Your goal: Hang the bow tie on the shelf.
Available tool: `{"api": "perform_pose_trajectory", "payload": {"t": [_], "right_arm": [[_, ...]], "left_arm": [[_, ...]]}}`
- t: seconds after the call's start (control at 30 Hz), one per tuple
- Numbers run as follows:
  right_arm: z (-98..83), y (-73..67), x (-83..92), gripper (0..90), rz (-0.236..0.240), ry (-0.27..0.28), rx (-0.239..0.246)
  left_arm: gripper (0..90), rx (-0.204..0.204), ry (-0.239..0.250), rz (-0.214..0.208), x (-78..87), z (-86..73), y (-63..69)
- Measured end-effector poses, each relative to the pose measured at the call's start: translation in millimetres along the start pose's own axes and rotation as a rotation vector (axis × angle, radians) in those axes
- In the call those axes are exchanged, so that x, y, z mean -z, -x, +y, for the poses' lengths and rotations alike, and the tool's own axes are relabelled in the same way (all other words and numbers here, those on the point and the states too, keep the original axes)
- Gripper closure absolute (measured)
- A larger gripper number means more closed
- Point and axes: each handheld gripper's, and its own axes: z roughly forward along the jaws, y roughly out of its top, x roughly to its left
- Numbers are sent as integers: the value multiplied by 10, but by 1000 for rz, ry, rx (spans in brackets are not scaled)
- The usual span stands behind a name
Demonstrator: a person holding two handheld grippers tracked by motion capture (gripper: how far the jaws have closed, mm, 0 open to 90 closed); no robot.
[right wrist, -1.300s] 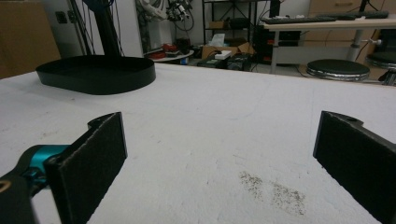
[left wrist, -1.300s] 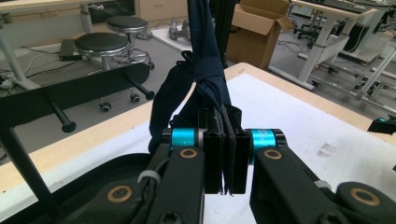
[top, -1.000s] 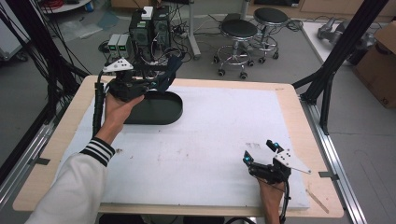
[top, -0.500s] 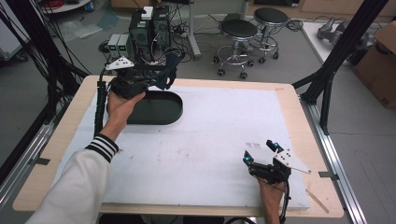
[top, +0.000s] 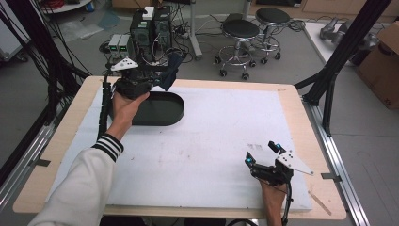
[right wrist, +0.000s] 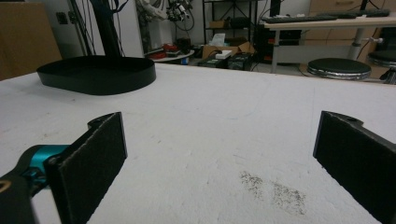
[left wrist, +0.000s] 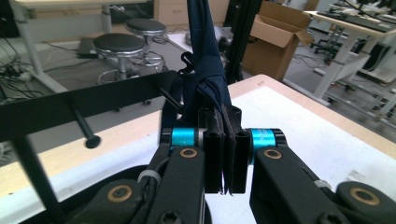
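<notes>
Left claw (top: 165,77) is clamped tight on a dark navy cloth (left wrist: 208,70); in the left gripper view the jaws stand together with the fabric pinched between them and rising away above the tips. In the high view the cloth (top: 171,74) hangs at the claw's tip above the far rim of the black tray (top: 162,109), at about 11 o'clock on the bench (top: 291,101). In the left gripper view a black rack with pegs (left wrist: 84,128) stands just beyond and left of the cloth, at roughly 10 o'clock from the jaws; whether the cloth's loop is on a peg cannot be told. Right claw (top: 262,153) rests at 5 o'clock, jaws wide apart and empty, well apart from the cloth. Judged: the left hand alone is placed to act, and the cloth's long axis runs along the claw's line, toward the rack.
</notes>
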Motion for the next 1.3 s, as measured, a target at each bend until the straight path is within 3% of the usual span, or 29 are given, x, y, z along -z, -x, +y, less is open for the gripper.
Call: {"api": "perform_pose_trajectory", "payload": {"t": [0.33, 0.6, 0.77, 1.0, 1.3], "right_arm": [[1, -4, -2, 16, 2, -4, 2], [1, -1, -1, 16, -2, 1, 11], [0, -1, 0, 17, 0, 0, 1], [0, 0, -1, 16, 0, 1, 0], [1, 1, 0, 16, 0, -2, 0]], "left_arm": [[876, -28, 3, -23, 85, 47, 89], [876, -11, 13, -47, 99, 69, 106], [876, -25, 17, -56, 69, 103, 150], [875, -19, 18, -35, 31, 124, 116], [875, 3, 21, 14, -23, 79, -50]]}}
